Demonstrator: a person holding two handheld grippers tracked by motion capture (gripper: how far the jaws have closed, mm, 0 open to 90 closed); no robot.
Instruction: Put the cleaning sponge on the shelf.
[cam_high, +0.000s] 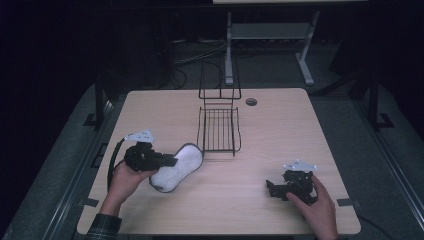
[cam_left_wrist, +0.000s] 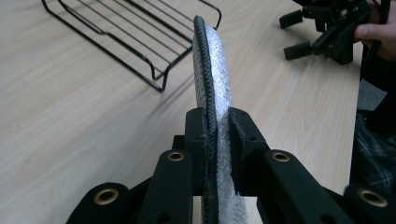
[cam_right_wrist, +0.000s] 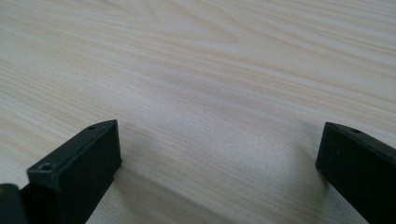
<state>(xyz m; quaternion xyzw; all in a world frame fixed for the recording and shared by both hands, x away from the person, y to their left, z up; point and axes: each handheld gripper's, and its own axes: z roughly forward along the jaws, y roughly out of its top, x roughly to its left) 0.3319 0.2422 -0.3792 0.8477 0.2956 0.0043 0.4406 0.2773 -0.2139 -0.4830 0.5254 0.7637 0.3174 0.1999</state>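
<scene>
While the person's left hand (cam_high: 122, 175) holds the left gripper (cam_high: 170, 161) above the near-left part of the pale wooden tabletop (cam_high: 280, 135), its black fingers (cam_left_wrist: 196, 135) are clamped on one end of a white, fleecy, peanut-shaped pad with a black stitched edge (cam_high: 177, 167). From the high view, the pad's long axis runs diagonally: the held end lies toward the near left, and the free rounded end points away and to the right, toward the black wire rack (cam_high: 218, 130). The pad stands on edge rather than lying flat; in the left gripper view its black rim (cam_left_wrist: 208, 84) rises straight up between the two fingers, with the white pile facing the right-hand finger. Whether the pad's lower end touches the tabletop cannot be told.

That wire rack sits at the middle of the tabletop, just beyond the pad's free end and apart from it, its tall back frame rising at the far side.

At the near right of the tabletop, well apart from the pad, the person's right hand (cam_high: 317, 205) holds the right gripper (cam_high: 274, 189) low over the wood. Its fingers (cam_right_wrist: 79, 163) stand wide apart with bare wood grain between them.
</scene>
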